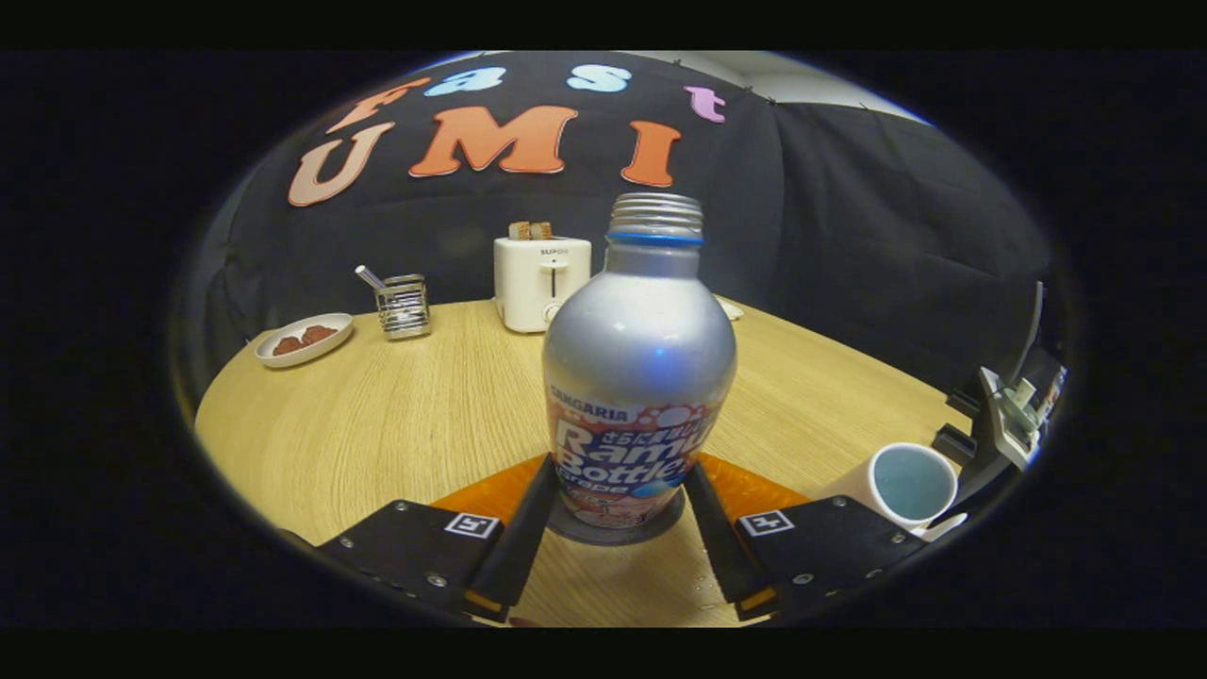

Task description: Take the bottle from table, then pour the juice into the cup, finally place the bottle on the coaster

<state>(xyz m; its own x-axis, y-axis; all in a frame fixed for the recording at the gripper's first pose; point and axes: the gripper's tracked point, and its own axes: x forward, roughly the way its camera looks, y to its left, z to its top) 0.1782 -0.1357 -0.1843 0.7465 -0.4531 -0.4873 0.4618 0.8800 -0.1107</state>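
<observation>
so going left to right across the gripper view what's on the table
plate → utensil rack → toaster → bottle, standing on the coaster between the gripper fingers → cup

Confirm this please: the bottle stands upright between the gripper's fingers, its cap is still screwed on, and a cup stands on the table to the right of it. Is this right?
Not quite. The gripper view shows the aluminium bottle upright between the gripper's fingers, but its cap is off: the bare threaded neck is open. The white cup does stand on the table to its right.
</observation>
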